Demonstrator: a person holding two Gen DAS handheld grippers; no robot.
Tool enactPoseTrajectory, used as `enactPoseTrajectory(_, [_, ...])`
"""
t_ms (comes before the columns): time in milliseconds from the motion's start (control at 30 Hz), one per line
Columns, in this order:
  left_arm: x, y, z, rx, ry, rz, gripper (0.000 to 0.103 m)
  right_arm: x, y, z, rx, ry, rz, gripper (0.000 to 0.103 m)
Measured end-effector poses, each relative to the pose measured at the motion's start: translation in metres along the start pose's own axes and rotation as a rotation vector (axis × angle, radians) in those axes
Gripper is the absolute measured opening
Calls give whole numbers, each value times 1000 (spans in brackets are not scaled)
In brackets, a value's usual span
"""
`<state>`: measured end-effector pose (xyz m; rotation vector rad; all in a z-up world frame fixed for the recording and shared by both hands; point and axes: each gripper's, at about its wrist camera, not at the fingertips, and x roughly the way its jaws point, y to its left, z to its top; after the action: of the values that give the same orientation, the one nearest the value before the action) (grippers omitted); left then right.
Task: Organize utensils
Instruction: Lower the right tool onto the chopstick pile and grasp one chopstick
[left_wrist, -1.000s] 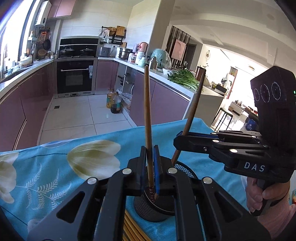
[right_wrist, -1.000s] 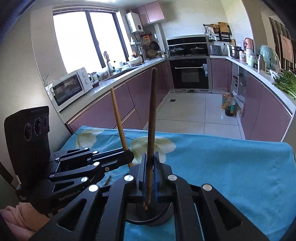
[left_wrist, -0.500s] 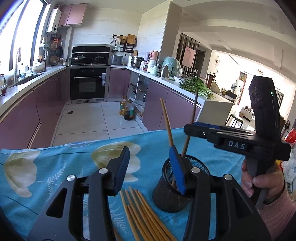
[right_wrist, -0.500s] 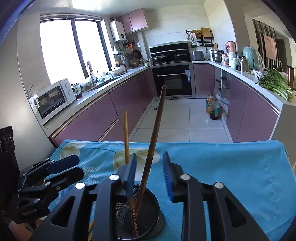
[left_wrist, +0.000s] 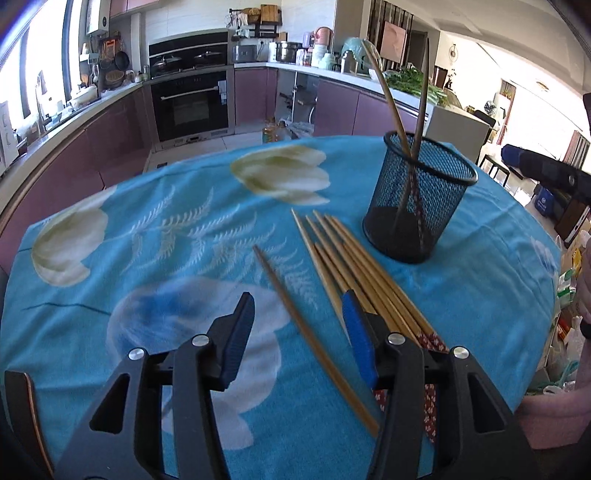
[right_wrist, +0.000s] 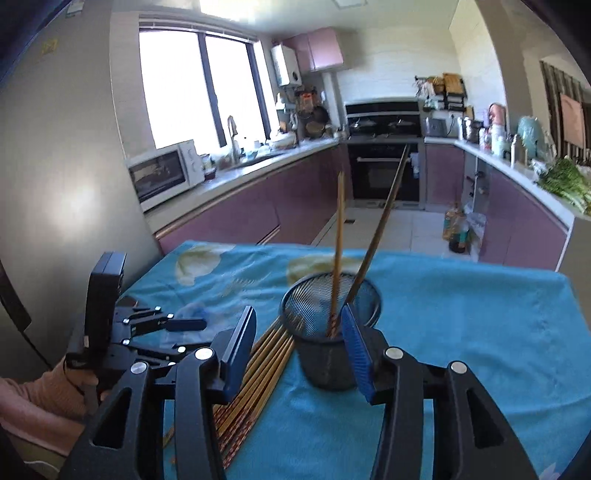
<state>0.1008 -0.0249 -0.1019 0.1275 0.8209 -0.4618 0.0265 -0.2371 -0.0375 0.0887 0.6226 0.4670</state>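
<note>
A black mesh cup (left_wrist: 417, 206) stands on the blue flowered cloth (left_wrist: 147, 240) with two chopsticks (left_wrist: 388, 92) leaning in it. Several more chopsticks (left_wrist: 354, 266) lie bundled beside the cup, and a single chopstick (left_wrist: 280, 286) lies apart to their left. My left gripper (left_wrist: 297, 314) hovers open low over that single chopstick, which runs between its jaws untouched. My right gripper (right_wrist: 299, 317) sits just short of the cup (right_wrist: 328, 369), its jaws closing with nothing pressed between them. The bundle (right_wrist: 258, 369) lies under its left finger. The left gripper (right_wrist: 188, 336) shows at the left.
The table's edges drop off at the right (left_wrist: 546, 266) and far side. A hand in a pink sleeve (right_wrist: 33, 402) holds the left gripper. Purple kitchen cabinets (right_wrist: 240, 218), an oven (left_wrist: 192, 107) and a microwave (right_wrist: 162, 173) stand behind.
Both grippers opened and let their chopsticks drop into the cup, then drew back from it. The left one tipped down and sank toward the loose chopsticks on the cloth.
</note>
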Motion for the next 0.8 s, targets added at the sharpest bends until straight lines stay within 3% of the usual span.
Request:
enactPoseTrajectory(167, [3, 1, -13, -12, 36, -9, 46, 51, 13, -34, 21, 173, 47, 33])
enactPoseTrajectory(267, [5, 1, -17, -16, 56, -12, 42, 71, 17, -42, 32, 223, 42, 32])
enactPoseTrajectory(633, [12, -8, -16, 3, 91, 4, 38, 84, 17, -49, 26, 258, -28, 26])
enactPoseTrajectory(800, [12, -11, -16, 27, 96, 21, 26, 83, 15, -50, 11, 270, -50, 24])
